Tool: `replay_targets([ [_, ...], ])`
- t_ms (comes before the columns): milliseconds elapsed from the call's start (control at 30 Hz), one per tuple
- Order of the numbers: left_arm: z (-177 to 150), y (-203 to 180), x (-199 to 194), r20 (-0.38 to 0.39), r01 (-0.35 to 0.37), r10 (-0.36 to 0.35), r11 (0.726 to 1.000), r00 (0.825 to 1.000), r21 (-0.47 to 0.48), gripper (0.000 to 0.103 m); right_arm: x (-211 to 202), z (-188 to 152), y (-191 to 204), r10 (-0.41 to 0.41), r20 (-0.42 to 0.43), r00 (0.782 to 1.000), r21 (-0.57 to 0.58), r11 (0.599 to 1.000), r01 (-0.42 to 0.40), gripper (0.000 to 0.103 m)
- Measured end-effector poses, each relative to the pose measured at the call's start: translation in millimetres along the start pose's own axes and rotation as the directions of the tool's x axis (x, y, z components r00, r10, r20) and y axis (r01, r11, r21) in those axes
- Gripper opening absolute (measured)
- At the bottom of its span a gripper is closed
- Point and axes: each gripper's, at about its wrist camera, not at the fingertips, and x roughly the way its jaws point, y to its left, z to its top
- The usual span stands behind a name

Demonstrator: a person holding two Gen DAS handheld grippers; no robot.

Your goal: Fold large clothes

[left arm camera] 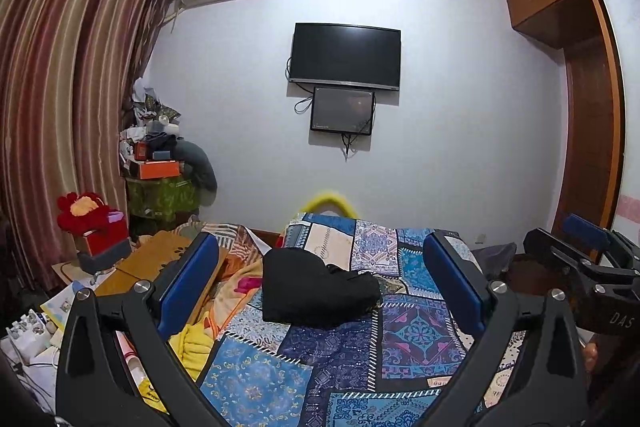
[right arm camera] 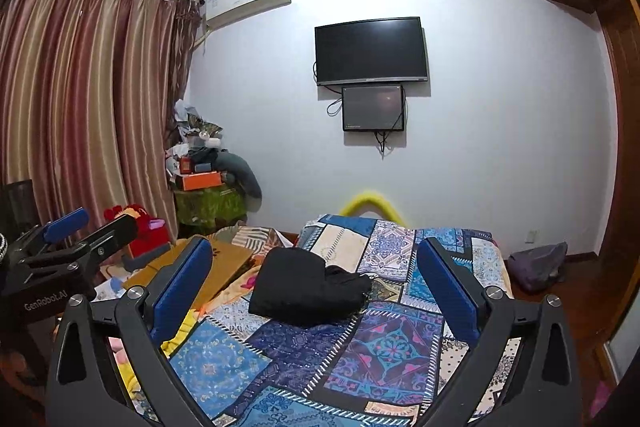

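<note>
At the left side of the room a striped red-and-gold curtain [left arm camera: 60, 67] hangs beside a heap of boxes and a red plush toy [left arm camera: 86, 213], and a flat wooden board [left arm camera: 160, 259] lies along the bed's left edge with a yellow and orange blanket [left arm camera: 216, 307] crumpled next to it. The left gripper [left arm camera: 320, 279] hangs above the near part of the bed with its blue-padded jaws spread wide and nothing between them.

Framed between those jaws, the black soft fabric garment [left arm camera: 316, 291] lies in a compact bundle on the blue patchwork-patterned bedspread [left arm camera: 412, 335], toward the bed's left half and well apart from both tools. Its left part rises in a smooth rounded hump while the right part sags in looser creases. It looks limp and light, with no stiffness, so it would likely droop and slide open if lifted by a single point. A thin edge or corner on the creased right side, or the hem of the hump, seems the better hold, one gripper at each end, pinching several layers cleanly off the bedspread. Which part is collar or sleeve cannot be told.

The right gripper [right arm camera: 316, 279] is likewise spread wide and empty, aimed at the same bundle. A dark television [right arm camera: 370, 51] is mounted on the wall beyond, and a brown wooden wardrobe [left arm camera: 588, 107] stands at the right.
</note>
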Motion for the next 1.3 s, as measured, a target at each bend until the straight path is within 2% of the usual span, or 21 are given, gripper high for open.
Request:
replay_targets([
  [633,-3,5,5,-0.030,0.058,-0.058,0.998,0.998,-0.013,0.102,1,-3,-4,0.005,-0.011,1.000,0.006,1.000,-0.005,0.102],
  [1033,-7,-1,9,-0.045,0.058,-0.057,0.998,0.997,0.016,0.102,3,-5,-9,-0.004,-0.005,1.000,0.020,1.000,0.004,0.102],
  [1300,-11,-3,13,-0.052,0.032,-0.031,0.999,0.998,0.018,0.102,7,-7,-15,0.003,-0.022,1.000,0.048,0.999,-0.002,0.102],
])
